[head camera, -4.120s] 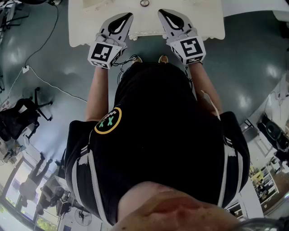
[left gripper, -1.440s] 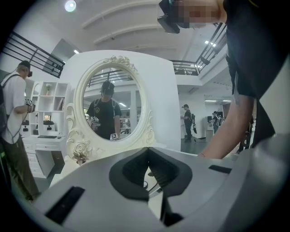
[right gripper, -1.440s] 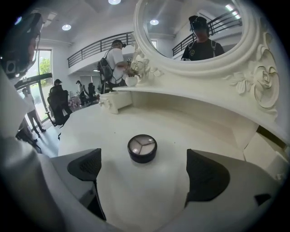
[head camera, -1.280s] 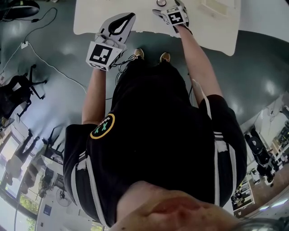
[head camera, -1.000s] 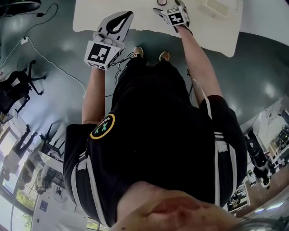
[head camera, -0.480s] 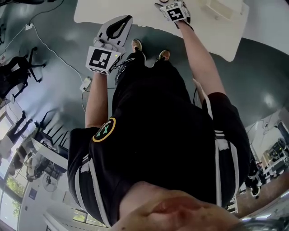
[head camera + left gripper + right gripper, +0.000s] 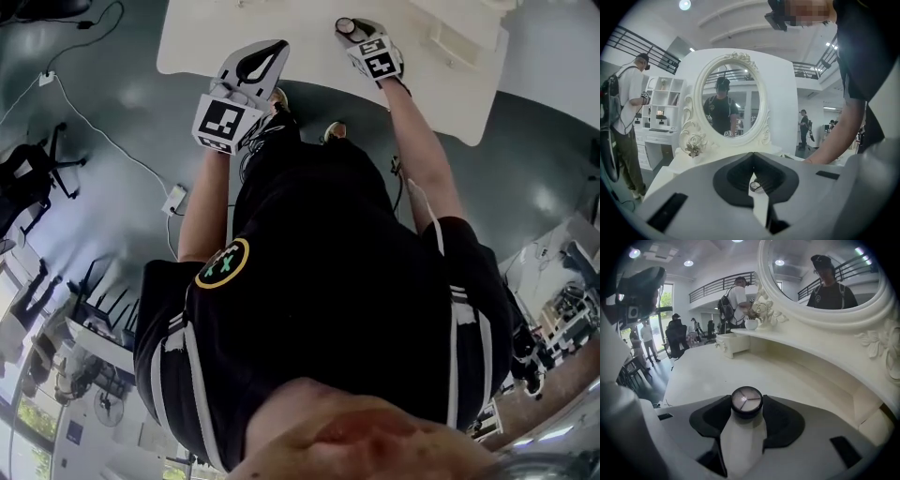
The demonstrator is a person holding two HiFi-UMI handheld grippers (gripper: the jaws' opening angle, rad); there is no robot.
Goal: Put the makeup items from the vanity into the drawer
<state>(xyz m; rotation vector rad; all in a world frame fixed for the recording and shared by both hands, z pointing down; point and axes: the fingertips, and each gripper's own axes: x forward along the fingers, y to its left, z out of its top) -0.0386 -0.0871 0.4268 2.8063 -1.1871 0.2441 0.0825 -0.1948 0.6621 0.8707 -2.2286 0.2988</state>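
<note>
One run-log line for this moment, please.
right gripper: jaws closing on compact, standing on vanity | left gripper: jaws shut, empty, at vanity edge | stage: grasp

Seen on my feed: a glossy grey floor (image 7: 122, 216) with a black office chair (image 7: 33, 173). Recessed ceiling lights (image 7: 689, 262) shine above a railed balcony (image 7: 712, 289); white shelving (image 7: 663, 98) lines one wall.

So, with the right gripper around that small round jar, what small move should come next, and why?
Probably let the right gripper finish closing before lifting. Its jaws are closing on the round jar, which stands on the vanity top between their tips; the pads seem only just to touch its sides.
</note>
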